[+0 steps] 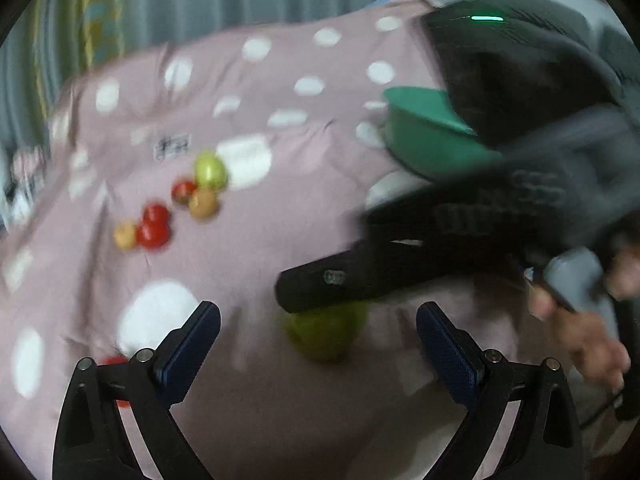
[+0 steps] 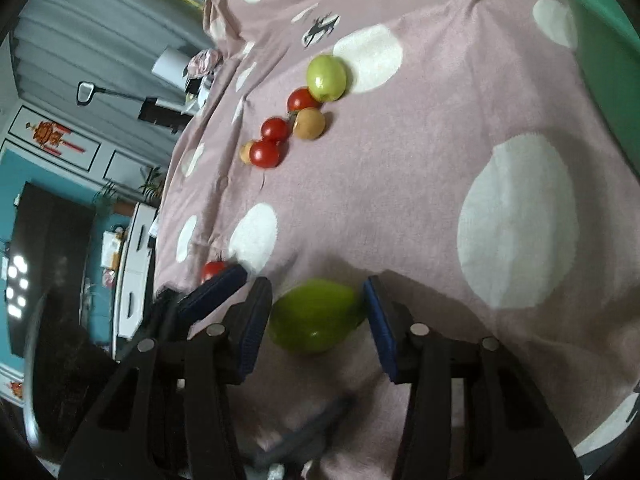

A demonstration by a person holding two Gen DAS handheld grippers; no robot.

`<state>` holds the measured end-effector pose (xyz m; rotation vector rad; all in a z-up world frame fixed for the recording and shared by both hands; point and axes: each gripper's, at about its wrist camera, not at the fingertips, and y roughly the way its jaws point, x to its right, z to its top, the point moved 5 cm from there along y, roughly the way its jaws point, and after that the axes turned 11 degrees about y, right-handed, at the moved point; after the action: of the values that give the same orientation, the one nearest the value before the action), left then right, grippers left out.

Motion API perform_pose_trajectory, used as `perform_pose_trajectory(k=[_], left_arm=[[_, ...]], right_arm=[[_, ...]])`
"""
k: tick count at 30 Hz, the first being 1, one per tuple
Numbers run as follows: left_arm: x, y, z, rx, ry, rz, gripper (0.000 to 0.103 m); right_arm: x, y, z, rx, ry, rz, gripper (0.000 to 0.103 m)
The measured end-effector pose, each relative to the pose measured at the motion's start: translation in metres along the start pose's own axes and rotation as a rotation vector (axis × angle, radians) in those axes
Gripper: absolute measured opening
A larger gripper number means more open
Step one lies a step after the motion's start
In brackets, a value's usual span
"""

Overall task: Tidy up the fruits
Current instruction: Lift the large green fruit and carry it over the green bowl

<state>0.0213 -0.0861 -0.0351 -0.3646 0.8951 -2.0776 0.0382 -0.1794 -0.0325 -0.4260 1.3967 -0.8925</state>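
Between the right gripper's (image 2: 316, 322) parted blue pads lies a large green fruit (image 2: 316, 316), resting on the pink polka-dot blanket (image 2: 420, 160); neither pad clearly touches it. Farther up the blanket sits a loose cluster: a green apple (image 2: 326, 77), three red tomatoes (image 2: 275, 129), and two tan round fruits (image 2: 309, 123). Another tomato (image 2: 213, 270) peeks out beside the left gripper (image 1: 318, 344), whose jaws stand wide apart, holding nothing. A green bowl (image 1: 424, 136) sits near the blanket's far side.
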Motion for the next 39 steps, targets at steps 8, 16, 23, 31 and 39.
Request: perform_pose_trajectory(k=[8,16,23,31,39], left_arm=[[-0.014,0.007,-0.005,-0.002,-0.071,-0.056,0.06],[-0.001,0.0,-0.005,-0.005,-0.039,-0.105,0.039],[0.014,-0.02,0.005,0.037,0.013,-0.077,0.039],[0.039,-0.029,0.059,0.126,0.025,-0.118,0.039],[0.101,0.001,0.135,0.144,0.125,-0.188,0.039]], right_arm=[[-0.005,0.003,-0.003,-0.011,-0.047,-0.002,0.046],[-0.006,0.005,-0.005,-0.021,-0.065,0.01,0.043],[-0.012,-0.016,-0.007,0.025,-0.084,0.032,0.043],[-0.005,-0.075,0.013,0.158,-0.071,0.074,0.043],[0.043,-0.152,0.043,0.385,0.031,0.035,0.043]])
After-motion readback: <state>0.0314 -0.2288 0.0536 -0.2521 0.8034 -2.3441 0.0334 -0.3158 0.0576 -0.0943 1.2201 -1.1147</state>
